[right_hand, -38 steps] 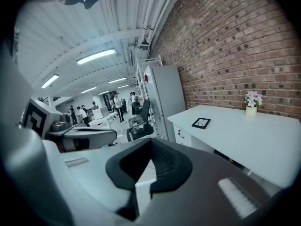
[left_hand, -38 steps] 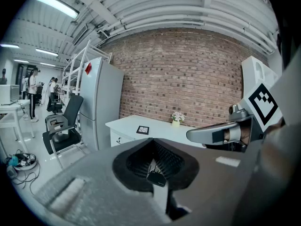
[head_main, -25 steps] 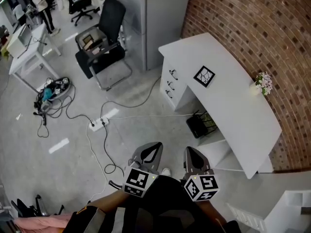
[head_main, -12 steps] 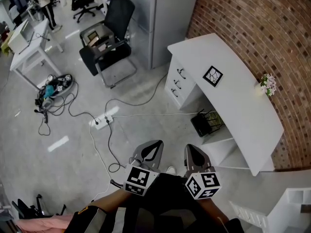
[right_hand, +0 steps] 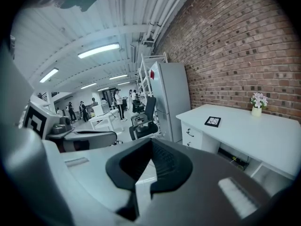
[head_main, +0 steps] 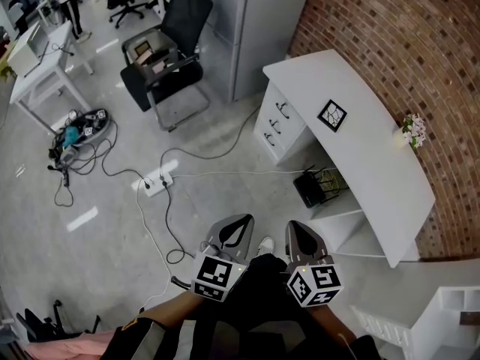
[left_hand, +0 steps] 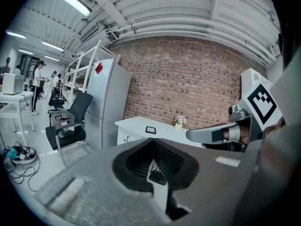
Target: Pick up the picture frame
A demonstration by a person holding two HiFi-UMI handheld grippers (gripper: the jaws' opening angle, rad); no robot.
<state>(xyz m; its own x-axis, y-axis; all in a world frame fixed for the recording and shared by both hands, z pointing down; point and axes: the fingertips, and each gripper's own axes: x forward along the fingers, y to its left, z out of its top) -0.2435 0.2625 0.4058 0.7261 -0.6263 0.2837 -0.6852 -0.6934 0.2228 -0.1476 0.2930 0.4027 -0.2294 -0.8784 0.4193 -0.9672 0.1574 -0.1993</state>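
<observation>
Black picture frame lies clear of the desk edges, floor open; left tool, right tool both closed, empty.

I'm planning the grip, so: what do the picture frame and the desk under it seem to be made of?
Picture frame: a thin dark border round a white picture with black lines. It is probably wood or plastic, but too small to tell which. Desk: smooth, even white all over with little glare, so likely painted or laminated board with a matte finish.
</observation>
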